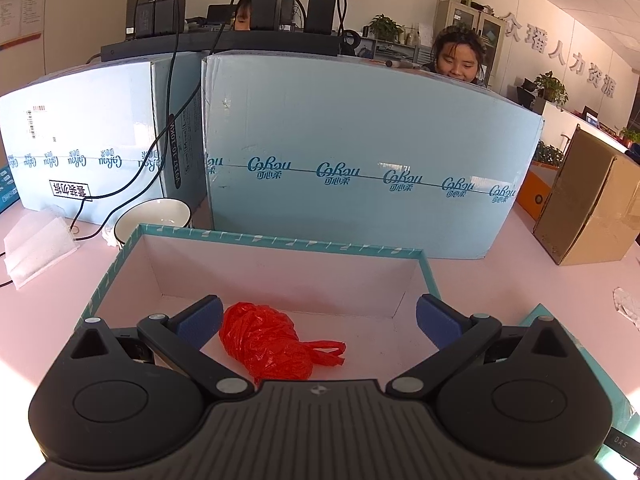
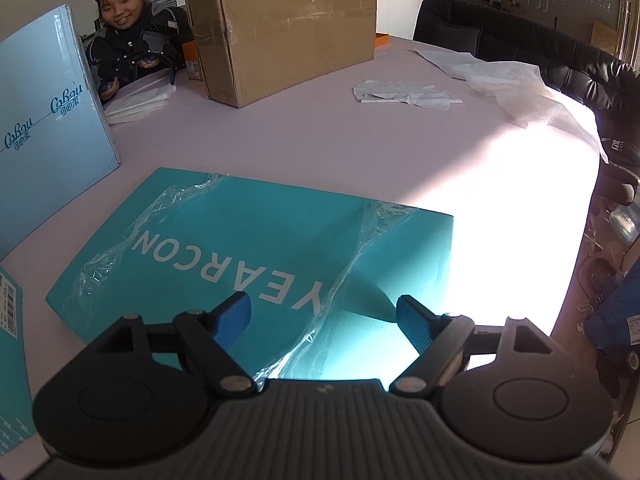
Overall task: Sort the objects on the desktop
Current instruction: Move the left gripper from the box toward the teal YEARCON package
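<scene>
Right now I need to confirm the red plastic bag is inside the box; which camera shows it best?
The left wrist view: the red plastic bag lies crumpled on the floor of the open teal box, between the open left gripper's fingers. The right wrist view shows none of it, only the teal lid.

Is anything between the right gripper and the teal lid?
Nothing solid. The right gripper hangs open right over the teal lid. Only loose clear plastic wrap lies crumpled on the lid's top, running under the gap between the fingers, so the pads may catch film first.
</scene>
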A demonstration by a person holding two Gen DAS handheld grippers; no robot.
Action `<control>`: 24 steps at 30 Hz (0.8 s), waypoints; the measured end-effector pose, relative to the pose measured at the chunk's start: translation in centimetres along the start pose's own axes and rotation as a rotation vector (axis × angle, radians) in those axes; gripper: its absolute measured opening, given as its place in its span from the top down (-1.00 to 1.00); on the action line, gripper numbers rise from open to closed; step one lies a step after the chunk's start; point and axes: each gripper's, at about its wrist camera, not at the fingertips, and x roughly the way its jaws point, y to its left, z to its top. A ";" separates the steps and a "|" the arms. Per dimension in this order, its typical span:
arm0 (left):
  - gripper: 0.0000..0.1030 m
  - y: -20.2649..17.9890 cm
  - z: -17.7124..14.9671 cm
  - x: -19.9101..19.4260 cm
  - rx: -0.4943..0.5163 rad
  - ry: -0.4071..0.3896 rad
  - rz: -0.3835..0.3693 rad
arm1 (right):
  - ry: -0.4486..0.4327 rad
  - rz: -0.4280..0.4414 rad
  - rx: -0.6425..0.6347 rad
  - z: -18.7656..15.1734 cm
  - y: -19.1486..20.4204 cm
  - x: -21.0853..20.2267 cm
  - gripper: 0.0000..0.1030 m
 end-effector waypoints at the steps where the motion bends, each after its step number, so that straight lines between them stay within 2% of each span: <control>1: -1.00 -0.3 0.0 0.0 0.009 -0.001 -0.005 | 0.008 -0.009 0.004 0.0 0.0 0.1 -0.68; 8: -1.00 -0.5 -0.1 0.1 0.019 0.001 -0.009 | 0.022 -0.071 -0.011 0.5 0.6 0.5 -0.90; 13: -1.00 -0.4 0.1 0.3 0.012 0.010 -0.008 | 0.059 -0.097 0.026 0.9 0.5 1.1 -0.90; 17: -1.00 -1.3 0.5 0.3 0.043 0.005 -0.030 | 0.069 -0.143 -0.007 1.2 1.2 1.2 -0.90; 24: -1.00 -2.8 0.3 0.3 0.077 0.011 -0.073 | 0.119 -0.120 -0.027 1.5 2.3 2.0 -0.95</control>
